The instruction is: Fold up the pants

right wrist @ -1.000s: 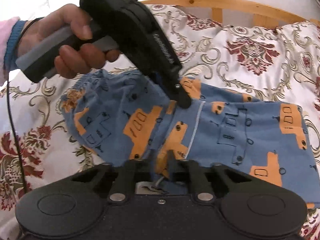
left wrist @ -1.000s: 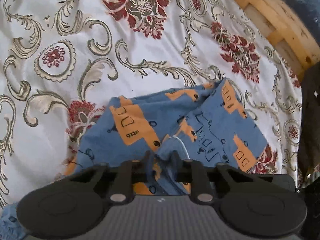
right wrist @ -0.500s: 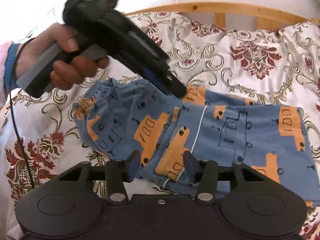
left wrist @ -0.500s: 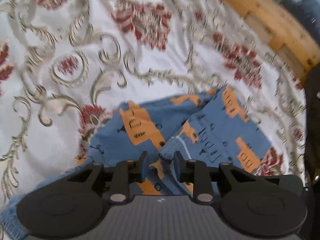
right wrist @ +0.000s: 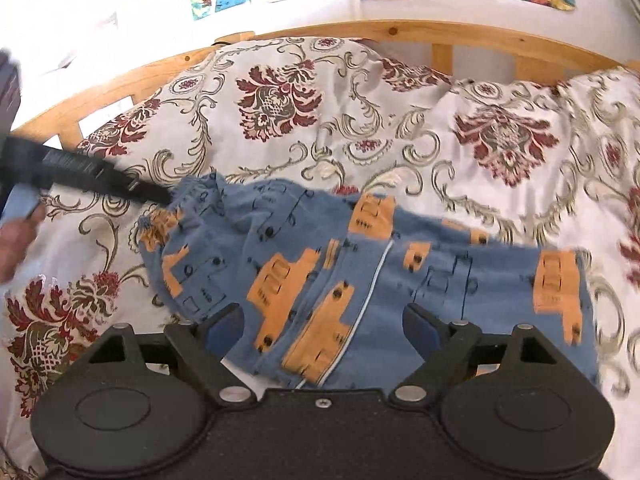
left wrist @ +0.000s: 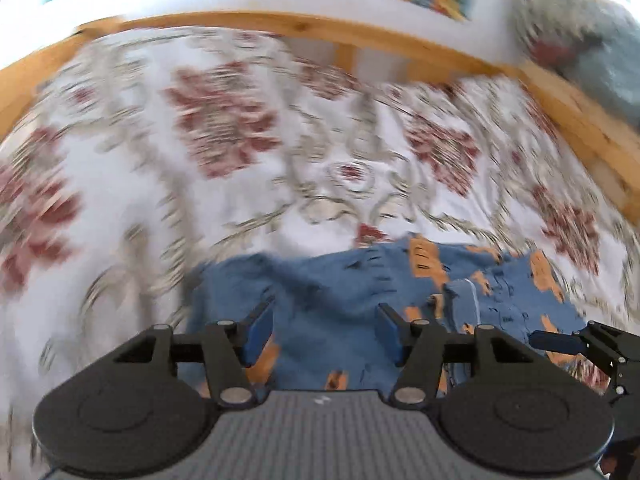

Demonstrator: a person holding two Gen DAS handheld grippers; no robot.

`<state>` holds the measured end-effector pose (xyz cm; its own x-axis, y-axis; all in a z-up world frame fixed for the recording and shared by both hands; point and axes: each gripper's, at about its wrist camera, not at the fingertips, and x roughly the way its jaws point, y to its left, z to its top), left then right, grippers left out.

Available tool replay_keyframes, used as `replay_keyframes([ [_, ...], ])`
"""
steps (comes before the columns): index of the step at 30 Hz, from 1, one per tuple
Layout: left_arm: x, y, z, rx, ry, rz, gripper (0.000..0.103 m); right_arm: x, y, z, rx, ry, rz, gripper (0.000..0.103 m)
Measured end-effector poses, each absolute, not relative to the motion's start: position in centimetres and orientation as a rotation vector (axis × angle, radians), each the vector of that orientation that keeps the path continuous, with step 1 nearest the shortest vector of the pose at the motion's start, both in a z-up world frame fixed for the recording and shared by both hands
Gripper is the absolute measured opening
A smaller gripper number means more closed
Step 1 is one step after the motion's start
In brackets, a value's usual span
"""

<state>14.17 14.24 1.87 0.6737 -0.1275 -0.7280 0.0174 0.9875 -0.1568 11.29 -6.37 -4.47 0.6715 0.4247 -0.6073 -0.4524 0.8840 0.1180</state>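
Floral bedspread [right wrist: 400, 120] on a wood-framed bed carried the pants [right wrist: 360, 264], lying at 6 o'clock in both views, already doubled into a compact bundle. My left gripper [left wrist: 326, 330] and right gripper [right wrist: 322, 330] both gaped wide, holding nothing. I judged folding nearly done; perhaps one tidy-up left.

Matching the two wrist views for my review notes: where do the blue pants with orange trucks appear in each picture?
Left wrist view: the pants lie low, centre to right, just beyond the open left tongs; motion blur.
Right wrist view: the pants stretch across the middle, left to right, just beyond the open right tongs.
Shared landmark: the wooden bed rail curving along the top of the flowered bedspread.
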Motion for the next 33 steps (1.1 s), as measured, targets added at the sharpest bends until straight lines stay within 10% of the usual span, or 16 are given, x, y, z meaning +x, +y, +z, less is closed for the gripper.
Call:
replay_keyframes([
  [14,15.1,18.3,-2.3,-0.423,0.876,0.106,0.053,18.5,-0.7,-4.3,-0.036,0.703,0.587,0.085],
  [19,16.4,19.4,-3.7,-0.464,0.958,0.198,0.0,18.9,1.2,-5.6,-0.023,0.741,0.594,0.084],
  [33,14.3,20.3,-2.1,-0.549,0.87,0.095,0.006,18.4,2.8,-5.7,-0.044,0.718,0.628,0.085],
])
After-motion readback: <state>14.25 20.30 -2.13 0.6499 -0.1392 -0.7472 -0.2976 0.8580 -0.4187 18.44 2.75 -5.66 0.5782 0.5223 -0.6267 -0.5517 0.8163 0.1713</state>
